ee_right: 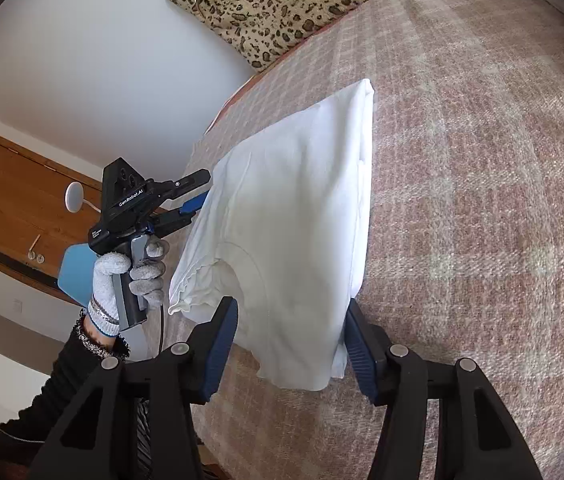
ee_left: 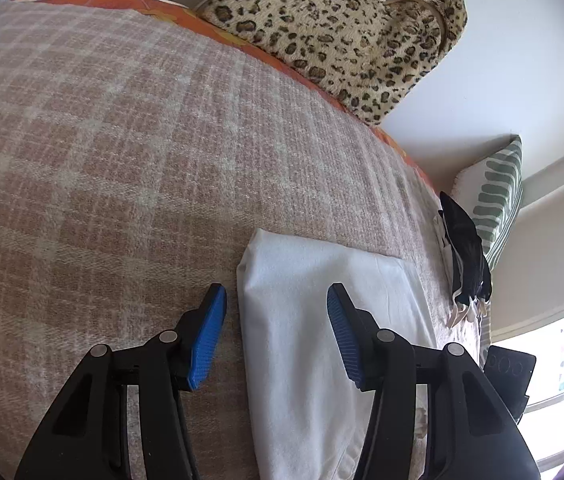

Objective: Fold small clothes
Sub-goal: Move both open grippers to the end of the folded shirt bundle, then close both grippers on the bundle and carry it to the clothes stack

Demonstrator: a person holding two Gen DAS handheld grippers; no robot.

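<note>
A white folded shirt [ee_right: 298, 208] lies flat on the pink checked blanket [ee_right: 482, 200], its neckline toward the right wrist camera. My right gripper [ee_right: 290, 344] is open, its blue pads either side of the shirt's near end, just above it. My left gripper [ee_left: 277, 320] is open above the shirt's [ee_left: 322, 320] long edge. In the right wrist view the left gripper [ee_right: 197, 204] sits at the shirt's left edge, held by a gloved hand.
A leopard-print bag [ee_left: 342, 20] leans on the white wall behind the bed. A small pile of dark and light clothes [ee_left: 466, 256] lies near a green striped cushion [ee_left: 498, 200]. A wooden cabinet [ee_right: 21, 200] stands beyond the bed edge.
</note>
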